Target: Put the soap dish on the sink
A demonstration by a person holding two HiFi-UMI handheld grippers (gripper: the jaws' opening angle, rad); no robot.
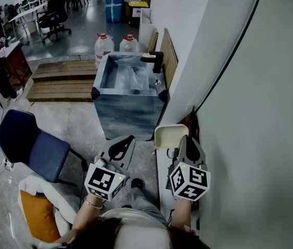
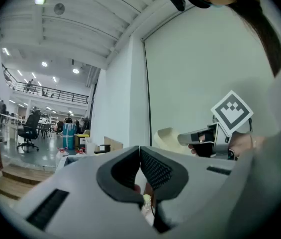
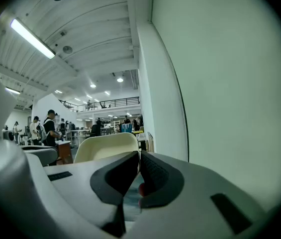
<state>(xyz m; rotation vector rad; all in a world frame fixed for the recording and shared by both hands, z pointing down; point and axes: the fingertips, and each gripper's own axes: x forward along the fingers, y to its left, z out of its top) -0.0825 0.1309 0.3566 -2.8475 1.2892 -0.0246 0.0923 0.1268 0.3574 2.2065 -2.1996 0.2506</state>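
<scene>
The cream soap dish [image 1: 169,135] hangs in the air close to the white wall, with my right gripper [image 1: 186,143] shut on its near edge. In the right gripper view the soap dish [image 3: 105,147] rises just beyond the closed jaws of the right gripper [image 3: 139,156]. My left gripper [image 1: 121,148] is shut and holds nothing, a little left of the dish. In the left gripper view the left gripper [image 2: 140,151] points past the soap dish [image 2: 169,137]. The blue-grey box sink [image 1: 128,113] with a black faucet [image 1: 154,60] stands ahead on the floor.
A white wall [image 1: 250,113] runs along the right. Left of me are a blue chair [image 1: 29,144] and an orange cushion [image 1: 35,214]. Two water bottles [image 1: 103,44] stand behind the sink, and a wooden platform [image 1: 63,79] lies to its left.
</scene>
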